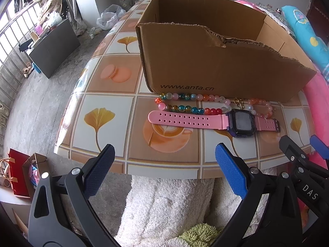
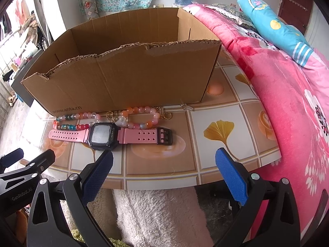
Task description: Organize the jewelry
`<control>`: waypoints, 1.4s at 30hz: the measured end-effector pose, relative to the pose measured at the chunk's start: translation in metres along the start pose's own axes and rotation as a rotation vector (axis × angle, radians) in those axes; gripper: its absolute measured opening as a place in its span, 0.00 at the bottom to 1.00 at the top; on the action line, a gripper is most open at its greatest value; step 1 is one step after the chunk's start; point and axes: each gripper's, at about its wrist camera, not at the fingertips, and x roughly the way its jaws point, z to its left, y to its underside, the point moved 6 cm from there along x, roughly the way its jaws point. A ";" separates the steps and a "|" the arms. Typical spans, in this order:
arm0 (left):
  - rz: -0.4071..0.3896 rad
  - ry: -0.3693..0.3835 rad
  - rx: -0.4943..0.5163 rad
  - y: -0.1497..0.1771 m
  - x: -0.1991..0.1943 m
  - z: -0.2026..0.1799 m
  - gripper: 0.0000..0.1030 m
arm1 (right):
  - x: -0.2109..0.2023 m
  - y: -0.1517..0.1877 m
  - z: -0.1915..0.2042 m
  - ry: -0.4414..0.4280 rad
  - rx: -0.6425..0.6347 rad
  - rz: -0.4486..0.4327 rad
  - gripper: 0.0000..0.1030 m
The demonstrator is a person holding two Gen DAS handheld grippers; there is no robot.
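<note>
A pink-strapped digital watch [image 1: 213,121] [image 2: 109,135] lies flat on the tiled tabletop. Behind it lies a string of coloured beads [image 1: 185,103] [image 2: 135,117] with gold clasps, right against the front wall of an open cardboard box [image 1: 205,65] [image 2: 123,82]. A small metal trinket [image 2: 187,107] lies by the box's right corner. My left gripper [image 1: 164,164] is open and empty at the table's near edge, in front of the watch strap. My right gripper [image 2: 164,164] is open and empty, just in front and right of the watch; it also shows in the left wrist view [image 1: 302,148].
The small table [image 2: 226,144] has a rounded near edge. A pink blanket [image 2: 287,103] and a blue pillow [image 2: 277,30] lie close on the right. A white fluffy cloth [image 1: 168,205] is under the grippers. The floor, a dark cabinet [image 1: 53,49] and bags [image 1: 20,177] are on the left.
</note>
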 end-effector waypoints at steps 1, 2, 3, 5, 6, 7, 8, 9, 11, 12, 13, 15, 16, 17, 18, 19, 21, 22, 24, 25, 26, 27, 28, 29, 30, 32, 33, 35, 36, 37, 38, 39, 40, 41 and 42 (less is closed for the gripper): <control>0.000 -0.001 0.001 0.000 -0.001 0.000 0.92 | 0.000 0.000 0.000 0.000 -0.001 -0.001 0.94; 0.000 0.000 0.000 0.000 0.000 0.000 0.92 | 0.000 0.000 0.000 0.001 -0.001 -0.001 0.94; 0.000 0.001 -0.001 0.000 0.000 0.000 0.92 | -0.001 0.000 0.000 0.001 -0.001 0.000 0.94; 0.000 -0.001 0.000 0.000 0.000 0.000 0.92 | -0.001 0.000 0.000 0.002 -0.002 -0.001 0.94; -0.001 -0.001 0.001 0.001 0.000 0.000 0.92 | -0.001 0.000 0.000 0.002 -0.002 -0.001 0.94; 0.000 -0.001 0.001 0.001 -0.001 0.000 0.92 | -0.001 0.000 0.000 0.002 -0.002 -0.002 0.94; -0.001 -0.001 0.000 0.001 0.000 0.000 0.92 | -0.002 0.000 0.000 0.003 -0.002 -0.003 0.94; -0.001 -0.001 0.001 0.001 0.000 0.000 0.92 | -0.002 0.000 0.000 0.003 -0.003 -0.003 0.94; -0.001 -0.001 0.001 0.002 0.000 0.000 0.92 | -0.002 0.001 0.000 0.006 -0.002 -0.005 0.94; 0.001 -0.001 0.001 0.002 -0.001 0.001 0.92 | -0.002 0.001 0.000 0.007 -0.002 -0.004 0.94; 0.000 0.000 0.001 0.002 0.000 0.000 0.92 | -0.002 0.001 0.000 0.008 -0.001 -0.003 0.94; 0.003 0.000 0.003 0.004 0.000 0.000 0.92 | -0.002 0.001 -0.001 0.012 0.002 -0.004 0.94; 0.004 0.000 0.003 0.005 0.000 -0.001 0.92 | -0.002 0.001 -0.001 0.013 0.002 -0.004 0.94; 0.004 0.000 0.004 0.005 0.000 -0.001 0.92 | -0.002 0.001 -0.001 0.015 0.003 -0.005 0.94; 0.003 0.000 0.006 0.005 0.000 -0.001 0.92 | -0.002 0.001 -0.002 0.020 0.005 -0.007 0.94; 0.003 -0.001 0.006 0.005 0.000 -0.001 0.92 | -0.002 0.001 -0.002 0.025 0.005 -0.008 0.94; -0.001 0.001 0.008 0.004 0.000 -0.002 0.92 | -0.001 0.000 -0.003 0.026 0.005 -0.013 0.94; -0.003 -0.001 0.009 0.003 0.001 -0.003 0.92 | -0.001 0.000 -0.003 0.024 0.006 -0.015 0.94; -0.009 -0.007 0.011 0.001 0.004 -0.002 0.92 | 0.001 -0.001 -0.004 0.024 0.007 -0.018 0.94; -0.015 -0.005 0.011 0.000 0.005 -0.001 0.92 | 0.001 -0.001 -0.004 0.022 0.005 -0.018 0.94; -0.018 -0.006 0.012 -0.001 0.007 0.000 0.92 | 0.003 -0.002 -0.004 0.007 0.000 -0.017 0.94; -0.020 -0.008 0.012 -0.003 0.009 0.001 0.92 | 0.004 -0.003 -0.002 -0.014 -0.007 -0.015 0.94; -0.027 -0.009 0.011 -0.004 0.010 0.003 0.92 | 0.005 -0.005 0.000 -0.043 -0.016 -0.013 0.94; -0.033 -0.011 0.011 -0.006 0.011 0.005 0.92 | 0.005 -0.006 0.003 -0.083 -0.033 -0.011 0.94; -0.043 -0.010 0.012 -0.007 0.011 0.008 0.92 | 0.004 -0.008 0.007 -0.117 -0.055 -0.015 0.94; -0.060 -0.002 0.019 -0.011 0.011 0.014 0.92 | 0.001 -0.014 0.016 -0.162 -0.135 -0.049 0.94; -0.064 0.002 0.024 -0.012 0.012 0.016 0.92 | -0.001 -0.016 0.023 -0.176 -0.192 -0.071 0.94; -0.071 0.005 0.043 -0.015 0.015 0.023 0.92 | -0.002 -0.018 0.041 -0.218 -0.309 -0.091 0.94; -0.082 0.012 0.044 -0.017 0.016 0.028 0.92 | -0.002 -0.019 0.051 -0.248 -0.372 -0.099 0.94; -0.098 0.016 0.041 -0.019 0.016 0.031 0.92 | -0.001 -0.019 0.057 -0.270 -0.406 -0.103 0.94; -0.122 0.024 0.038 -0.021 0.015 0.035 0.92 | 0.001 -0.020 0.064 -0.301 -0.445 -0.102 0.93; -0.143 0.034 0.038 -0.021 0.014 0.037 0.92 | 0.005 -0.021 0.071 -0.329 -0.475 -0.093 0.92; -0.179 0.056 0.042 -0.022 0.012 0.040 0.92 | 0.008 -0.022 0.074 -0.342 -0.491 -0.086 0.89; -0.209 0.084 0.045 -0.023 0.010 0.043 0.92 | 0.013 -0.023 0.080 -0.362 -0.516 -0.072 0.84; -0.235 0.118 0.038 -0.024 0.008 0.047 0.92 | 0.017 -0.025 0.082 -0.370 -0.536 -0.062 0.82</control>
